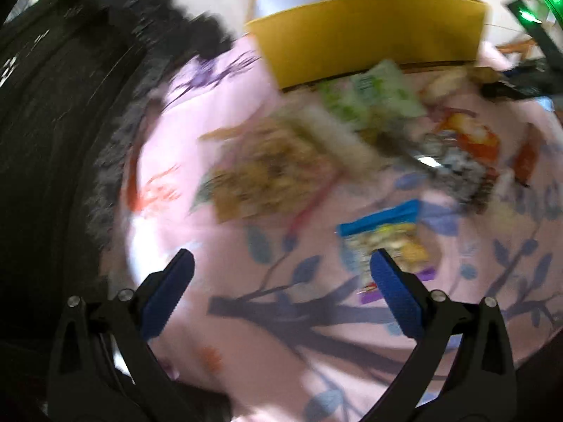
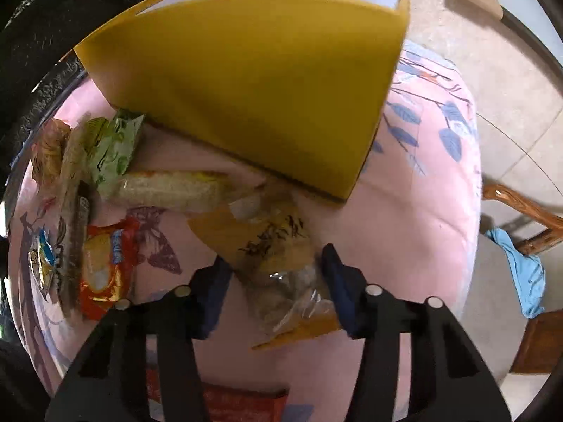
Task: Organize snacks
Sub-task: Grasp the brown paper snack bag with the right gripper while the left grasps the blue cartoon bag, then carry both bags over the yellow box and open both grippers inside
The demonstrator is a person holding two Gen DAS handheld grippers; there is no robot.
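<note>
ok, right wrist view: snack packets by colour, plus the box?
Green packet: 1
Red packets: 2, mid-left and bottom edge
Yellow-orange packets: 2, long pale one and clear-ended one
Blue-silver packet: 1
Yellow box: 1
Total: 7. The brownish packets at the left edge are too smeared to count.

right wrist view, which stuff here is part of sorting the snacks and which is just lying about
Part of the job:
- yellow box
- clear and yellow snack bag between the right gripper fingers
- green packet
- red biscuit packet
- long pale snack pack

Just lying about:
- blue cloth on the wooden chair
- pink floral cover
</note>
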